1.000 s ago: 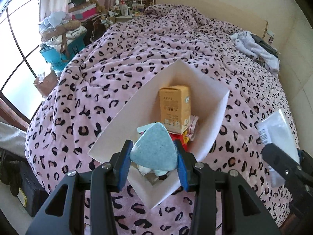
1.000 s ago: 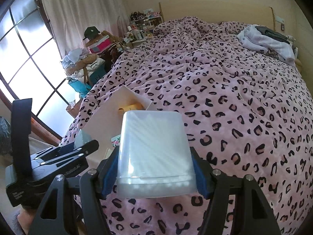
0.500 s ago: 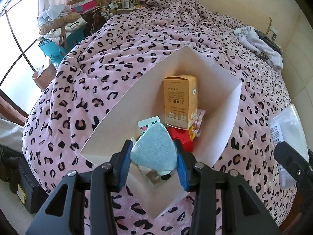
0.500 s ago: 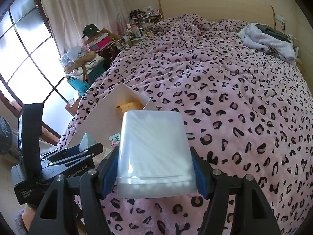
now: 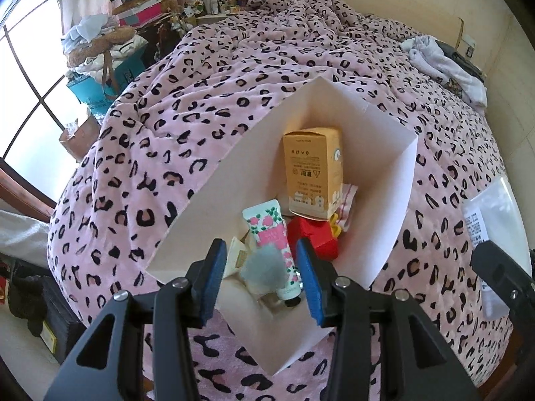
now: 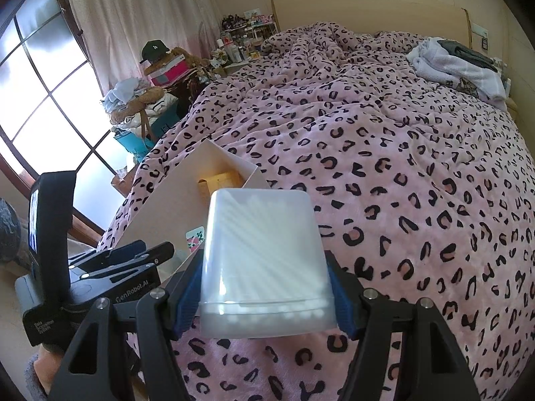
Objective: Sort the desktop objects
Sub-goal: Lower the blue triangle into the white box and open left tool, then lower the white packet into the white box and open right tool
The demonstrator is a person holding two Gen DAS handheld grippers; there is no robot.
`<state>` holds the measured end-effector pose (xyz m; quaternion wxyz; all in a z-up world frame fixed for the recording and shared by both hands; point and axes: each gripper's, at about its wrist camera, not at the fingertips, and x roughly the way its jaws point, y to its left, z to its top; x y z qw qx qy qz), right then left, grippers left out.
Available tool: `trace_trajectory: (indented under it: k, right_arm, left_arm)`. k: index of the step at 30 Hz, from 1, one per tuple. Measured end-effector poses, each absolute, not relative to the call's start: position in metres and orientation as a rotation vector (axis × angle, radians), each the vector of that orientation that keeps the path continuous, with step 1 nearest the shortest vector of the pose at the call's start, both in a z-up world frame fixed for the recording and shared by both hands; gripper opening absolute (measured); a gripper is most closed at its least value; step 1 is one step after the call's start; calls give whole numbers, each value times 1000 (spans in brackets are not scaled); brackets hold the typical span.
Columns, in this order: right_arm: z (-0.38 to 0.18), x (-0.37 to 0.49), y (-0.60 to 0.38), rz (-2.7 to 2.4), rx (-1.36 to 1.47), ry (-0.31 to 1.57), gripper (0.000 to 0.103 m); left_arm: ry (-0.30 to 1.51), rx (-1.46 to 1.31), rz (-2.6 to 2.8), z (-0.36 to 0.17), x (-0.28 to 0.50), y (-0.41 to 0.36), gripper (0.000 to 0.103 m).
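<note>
A white cardboard box lies on the leopard-print bed. It holds a tan carton, a red item and a floral hand-cream tube. My left gripper is open above the box's near corner. A blurred blue-grey sponge sits between and below its pads, inside the box. My right gripper is shut on a translucent cotton-swab box, held right of the white box. The swab box also shows at the right edge of the left wrist view.
The pink leopard blanket covers the bed. Folded clothes lie at the far right by the headboard. A cluttered pile with a black cap and a teal bag stands left of the bed by the window.
My left gripper has opened and let go of the blue-grey sponge, which has dropped into the white box. My right gripper still holds the cotton-swab box, nearly still.
</note>
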<state>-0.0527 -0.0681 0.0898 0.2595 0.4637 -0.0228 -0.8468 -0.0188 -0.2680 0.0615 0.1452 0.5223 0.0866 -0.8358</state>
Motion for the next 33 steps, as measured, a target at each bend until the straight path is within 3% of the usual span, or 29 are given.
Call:
trace_trajectory:
  k: [1,3,18,33]
  right_arm:
    - [90,-53,-68,-2295,1256,-62,68]
    - [91,-53,-68,-2295,1254,-62,68]
    - [113,-50,-89,-2265,1194,-27,68]
    - [106,-65,-198,-2068,1217,56,68]
  left_arm:
    - [248,1499,-2411,63,-19,-269,58]
    - [248,1475,-2423,69,-18,-270,66]
    - [312,1394,-2444,95,19,-283,66]
    - [367,1406,-2374,81,49,-314,66]
